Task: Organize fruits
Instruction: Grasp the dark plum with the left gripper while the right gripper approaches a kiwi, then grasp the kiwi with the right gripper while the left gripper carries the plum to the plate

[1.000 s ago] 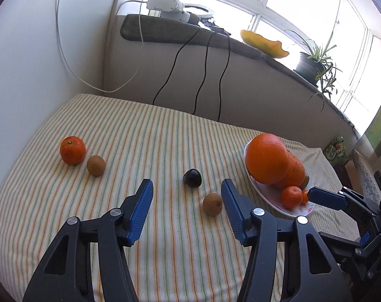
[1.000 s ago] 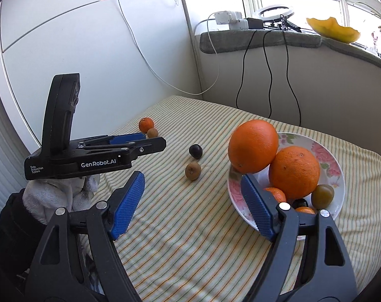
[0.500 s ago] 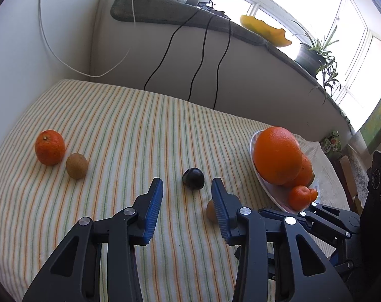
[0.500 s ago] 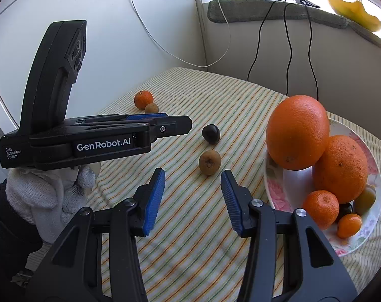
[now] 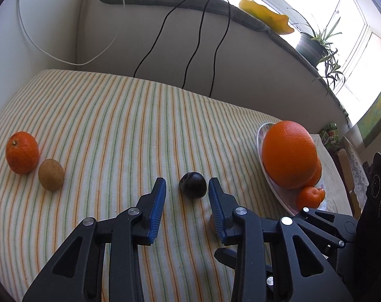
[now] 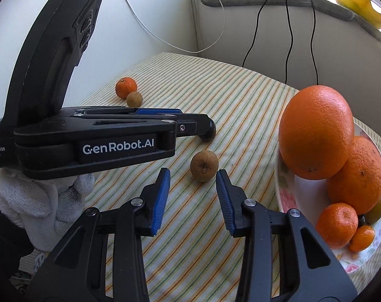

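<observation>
My left gripper [image 5: 186,191] is open, its blue-padded fingers on either side of a dark plum [image 5: 192,184] on the striped cloth; touching cannot be told. My right gripper [image 6: 193,179] is open, just short of a brown kiwi [image 6: 204,166]. The plum [image 6: 210,133] is mostly hidden behind the left gripper in the right wrist view. A floral plate [image 6: 286,196] at the right holds two big oranges [image 6: 316,133], small mandarins [image 6: 337,225] and other fruit. A mandarin [image 5: 22,152] and a second kiwi [image 5: 51,178] lie at the far left.
The striped cloth [image 5: 130,125] covers the table, which meets walls at the back and left. Black cables [image 5: 198,47] hang from the sill. A yellow bowl [image 5: 265,16] and a potted plant [image 5: 316,47] stand on the sill. The plate [image 5: 262,136] shows at right in the left wrist view.
Both grippers moved forward and down and narrowed their jaws. The left now brackets the plum; the right came close to the near kiwi.
</observation>
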